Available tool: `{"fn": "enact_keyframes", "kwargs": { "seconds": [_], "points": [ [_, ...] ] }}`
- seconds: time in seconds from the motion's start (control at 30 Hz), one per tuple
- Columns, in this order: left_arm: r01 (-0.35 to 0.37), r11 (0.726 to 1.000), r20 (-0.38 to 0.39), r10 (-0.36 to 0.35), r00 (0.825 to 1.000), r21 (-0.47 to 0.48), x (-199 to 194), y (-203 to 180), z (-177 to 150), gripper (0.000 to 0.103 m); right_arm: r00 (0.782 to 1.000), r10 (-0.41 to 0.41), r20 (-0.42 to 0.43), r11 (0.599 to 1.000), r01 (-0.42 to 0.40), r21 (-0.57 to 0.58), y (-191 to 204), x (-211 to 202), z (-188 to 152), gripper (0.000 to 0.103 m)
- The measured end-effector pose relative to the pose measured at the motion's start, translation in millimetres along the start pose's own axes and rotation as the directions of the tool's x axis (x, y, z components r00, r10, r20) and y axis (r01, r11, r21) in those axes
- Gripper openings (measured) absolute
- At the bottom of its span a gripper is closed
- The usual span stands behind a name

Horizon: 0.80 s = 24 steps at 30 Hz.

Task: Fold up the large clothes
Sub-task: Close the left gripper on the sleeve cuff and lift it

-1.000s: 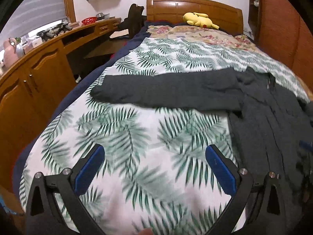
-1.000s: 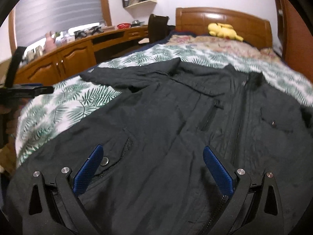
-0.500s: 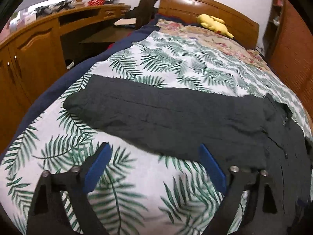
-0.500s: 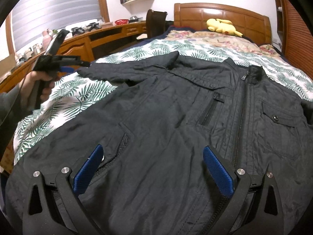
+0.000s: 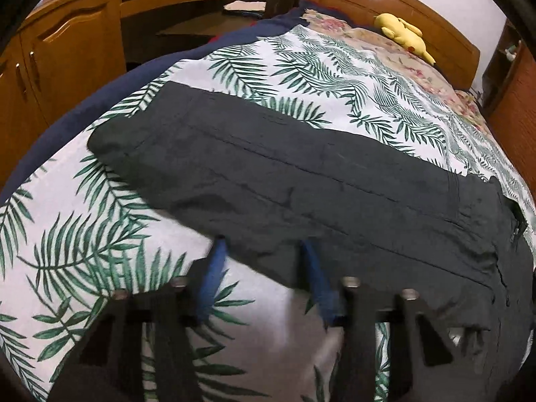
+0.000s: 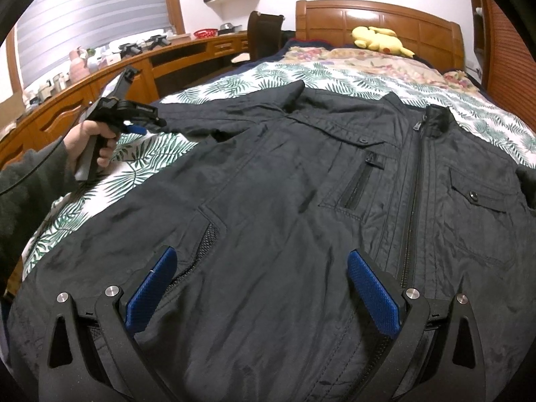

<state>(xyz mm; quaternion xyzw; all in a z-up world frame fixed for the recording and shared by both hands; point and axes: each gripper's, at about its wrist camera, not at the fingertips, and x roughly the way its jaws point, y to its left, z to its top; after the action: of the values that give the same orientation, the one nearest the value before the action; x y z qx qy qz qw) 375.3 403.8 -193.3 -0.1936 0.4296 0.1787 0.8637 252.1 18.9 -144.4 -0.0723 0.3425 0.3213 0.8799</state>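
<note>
The dark grey zip-front jacket (image 6: 301, 201) lies flat across the palm-leaf bedspread (image 5: 301, 60), filling mid-frame. The left gripper (image 5: 264, 251) has just been closing onto the outstretched sleeve's (image 5: 268, 174) lower edge: pinch both layers fully before lifting. The right gripper (image 6: 258, 278), bottom of frame, gapes empty.

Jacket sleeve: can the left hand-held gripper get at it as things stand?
Probably yes. The left hand-held gripper has been closing at the sleeve edge, lying flat on the bedspread with nothing over it.

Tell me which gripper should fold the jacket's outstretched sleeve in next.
Left. The left gripper has just been closing at the sleeve edge, fabric between its jaws. The right gripper hovers open over the jacket hem, away from that sleeve.
</note>
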Motion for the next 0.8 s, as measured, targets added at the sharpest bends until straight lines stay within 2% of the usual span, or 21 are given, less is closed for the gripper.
{"fn": "enact_keyframes", "kwargs": {
  "seconds": [0.03,0.1,0.13,0.3,0.47,0.6,0.8],
  "points": [
    [-0.001,1.000,-0.002,0.001,1.000,0.004,1.4,-1.6,1.4,0.020,1.000,0.000,0.000,1.000,0.000,0.000,-0.1,0.1,-0.1,0.103],
    [0.003,1.000,-0.004,-0.003,1.000,0.014,3.1,-4.3,4.5,0.005,1.000,-0.001,0.000,1.000,0.001,-0.001,-0.3,0.0,-0.3,0.103],
    [0.007,1.000,0.000,-0.007,1.000,0.018,2.1,-5.9,6.1,0.001,1.000,-0.001,0.001,1.000,0.001,-0.002,-0.3,0.0,-0.3,0.103],
    [-0.030,0.996,0.070,0.024,0.997,0.086,-25.5,-30.3,12.9,0.000,1.000,-0.002,0.001,1.000,0.002,-0.002,-0.3,0.4,0.0,0.103],
    [-0.006,0.981,0.154,-0.025,0.988,0.196,-78.9,-80.2,9.4,0.000,1.000,-0.006,0.004,1.000,0.006,-0.004,-0.3,0.0,-0.5,0.103],
    [0.029,0.961,0.172,-0.079,0.982,0.274,-112.2,-122.9,3.7,0.000,1.000,-0.011,0.012,1.000,0.012,-0.007,1.9,-2.5,-0.7,0.103],
    [0.060,0.917,0.183,-0.143,0.973,0.394,-163.8,-184.3,-17.4,0.000,1.000,-0.018,0.023,1.000,0.018,-0.014,2.1,-10.1,1.1,0.103]
  ]
}}
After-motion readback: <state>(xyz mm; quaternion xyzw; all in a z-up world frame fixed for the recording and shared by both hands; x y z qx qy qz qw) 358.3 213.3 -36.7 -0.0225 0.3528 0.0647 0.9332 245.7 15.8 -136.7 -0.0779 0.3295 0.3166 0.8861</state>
